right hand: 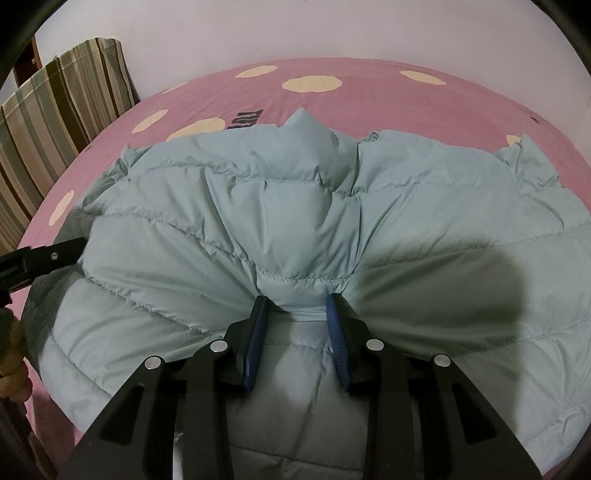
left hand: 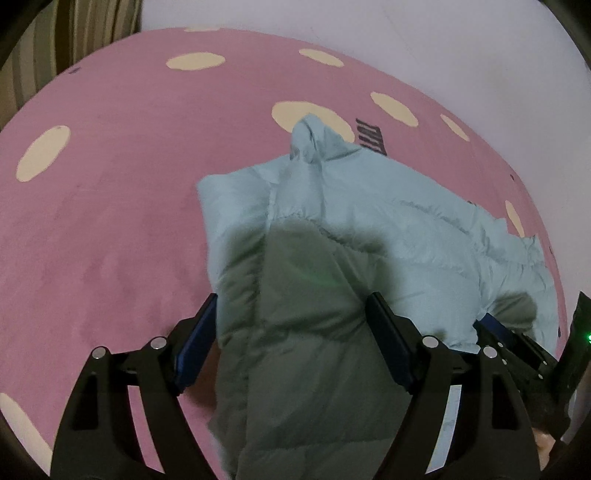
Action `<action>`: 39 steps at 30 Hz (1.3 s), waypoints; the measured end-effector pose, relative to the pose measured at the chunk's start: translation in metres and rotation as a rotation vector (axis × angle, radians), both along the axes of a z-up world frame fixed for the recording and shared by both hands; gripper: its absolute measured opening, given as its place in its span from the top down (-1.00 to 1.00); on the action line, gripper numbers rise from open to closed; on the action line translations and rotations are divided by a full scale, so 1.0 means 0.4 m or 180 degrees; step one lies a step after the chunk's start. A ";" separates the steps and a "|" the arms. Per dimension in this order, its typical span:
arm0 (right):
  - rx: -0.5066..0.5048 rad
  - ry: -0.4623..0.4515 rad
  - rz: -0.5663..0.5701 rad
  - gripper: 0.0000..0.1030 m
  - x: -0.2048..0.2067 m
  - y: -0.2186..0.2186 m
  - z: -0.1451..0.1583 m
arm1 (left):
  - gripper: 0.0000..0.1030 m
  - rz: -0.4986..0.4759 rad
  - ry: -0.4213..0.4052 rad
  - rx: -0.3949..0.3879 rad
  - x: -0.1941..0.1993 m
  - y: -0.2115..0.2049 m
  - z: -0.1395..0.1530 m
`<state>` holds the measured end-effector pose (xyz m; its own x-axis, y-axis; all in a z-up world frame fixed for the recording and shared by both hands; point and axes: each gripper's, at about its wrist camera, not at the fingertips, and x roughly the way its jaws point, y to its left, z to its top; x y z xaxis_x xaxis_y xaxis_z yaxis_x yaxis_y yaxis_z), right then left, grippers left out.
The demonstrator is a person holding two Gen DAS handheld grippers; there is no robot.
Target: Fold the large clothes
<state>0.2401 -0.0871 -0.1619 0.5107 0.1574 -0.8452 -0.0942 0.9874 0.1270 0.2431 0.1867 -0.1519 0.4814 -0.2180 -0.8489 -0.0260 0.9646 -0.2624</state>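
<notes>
A pale blue quilted puffer jacket (right hand: 229, 229) lies spread on the pink bed sheet (right hand: 369, 99). My right gripper (right hand: 297, 299) is shut on a bunched fold of the jacket near its lower middle, and the fabric puckers toward the blue pads. In the left wrist view a thick, shaded wad of the jacket (left hand: 295, 332) fills the wide gap of my left gripper (left hand: 291, 299) and touches both pads. The rest of the jacket (left hand: 406, 229) trails off to the right. The right gripper (left hand: 517, 343) shows at that view's right edge.
The sheet (left hand: 110, 221) carries cream spots and a dark print (left hand: 371, 138) beyond the jacket. Striped cushions (right hand: 66, 110) stand at the bed's far left against a white wall (right hand: 332, 29). A hand (right hand: 14, 369) shows at the right wrist view's left edge.
</notes>
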 end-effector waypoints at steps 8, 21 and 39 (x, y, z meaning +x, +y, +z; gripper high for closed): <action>-0.0054 -0.0044 0.0009 0.36 0.003 0.007 -0.005 | -0.40 -0.0103 0.0072 -0.0210 0.036 0.003 -0.048; -0.0123 -0.0095 0.0017 0.36 -0.001 0.018 -0.011 | 0.71 -0.0300 -0.0272 -0.0337 -0.037 -0.063 0.112; -0.0453 -0.0532 -0.0242 0.03 -0.106 -0.124 0.124 | 0.72 -0.0387 -0.0605 0.0249 -0.124 -0.293 0.301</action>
<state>0.1975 -0.1368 -0.1124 0.6512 -0.0017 -0.7589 -0.0268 0.9993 -0.0252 0.1937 0.0697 -0.0314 0.6084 -0.2212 -0.7622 0.1342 0.9752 -0.1759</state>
